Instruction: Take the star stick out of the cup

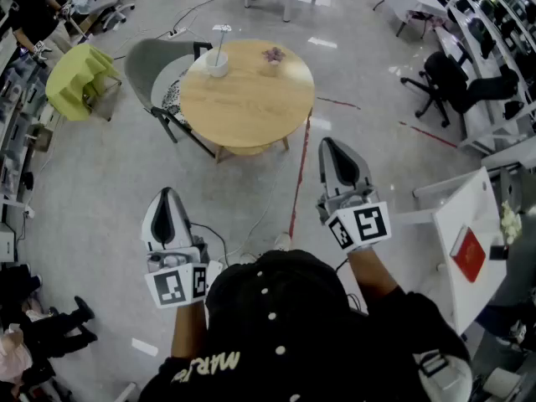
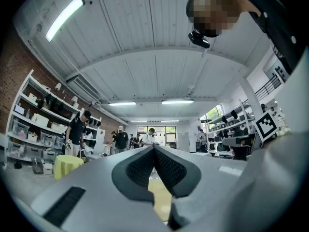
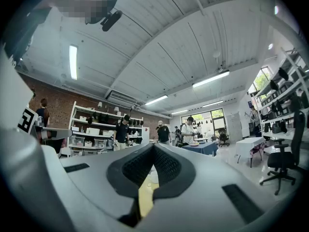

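Observation:
A white cup point(image 1: 217, 64) stands near the far left rim of the round wooden table point(image 1: 247, 107). The star stick point(image 1: 221, 40) stands upright in it, its pale top above the rim. Both grippers hang in the air on my side of the table, well short of it. My left gripper point(image 1: 167, 194) is shut and empty, its dark pads point(image 2: 145, 166) pressed together. My right gripper point(image 1: 330, 145) is also shut with nothing in it, the pads point(image 3: 164, 166) meeting. A strip of the table top point(image 3: 145, 193) shows below the right gripper's pads.
A small purplish object point(image 1: 273, 55) sits on the table's far side. A grey chair point(image 1: 151, 72) stands at the table's left, beside a yellow-green covered stool point(image 1: 77, 78). A red floor line point(image 1: 299, 174) runs toward me. At right are a black office chair point(image 1: 452, 82) and a white table point(image 1: 461, 249).

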